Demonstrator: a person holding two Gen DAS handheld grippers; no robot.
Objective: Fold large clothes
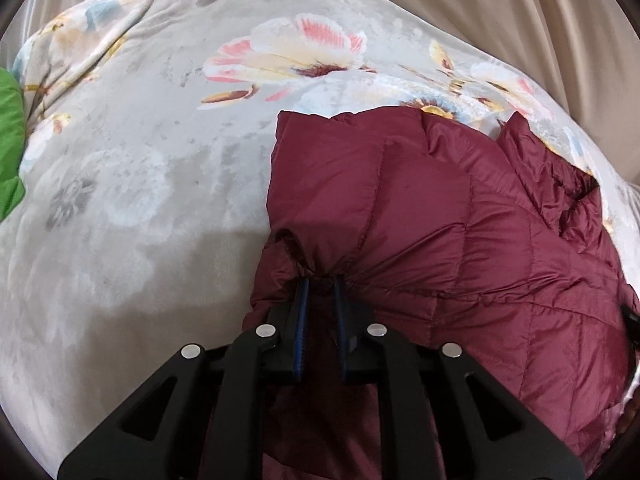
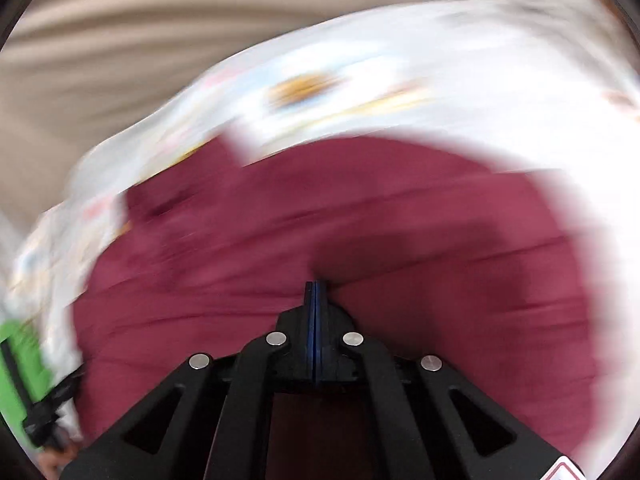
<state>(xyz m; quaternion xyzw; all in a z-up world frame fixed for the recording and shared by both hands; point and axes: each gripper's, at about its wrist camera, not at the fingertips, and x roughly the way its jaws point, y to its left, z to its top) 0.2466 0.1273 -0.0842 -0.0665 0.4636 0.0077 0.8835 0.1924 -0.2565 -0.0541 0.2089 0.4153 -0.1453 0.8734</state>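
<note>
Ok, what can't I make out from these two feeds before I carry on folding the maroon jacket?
- Right wrist view: motion blur smears the maroon puffer jacket and floral blanket; whether the shut right gripper pinches fabric is unclear.
- Left wrist view: gathered jacket fabric hides the left gripper tips.
- Left wrist view: green item is cut off by the edge.

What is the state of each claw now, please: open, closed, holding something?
Left claw: closed on a bunched fold of the maroon puffer jacket.
Right claw: fingers pressed together, tips against the jacket; the blur hides whether fabric is pinched.
</note>
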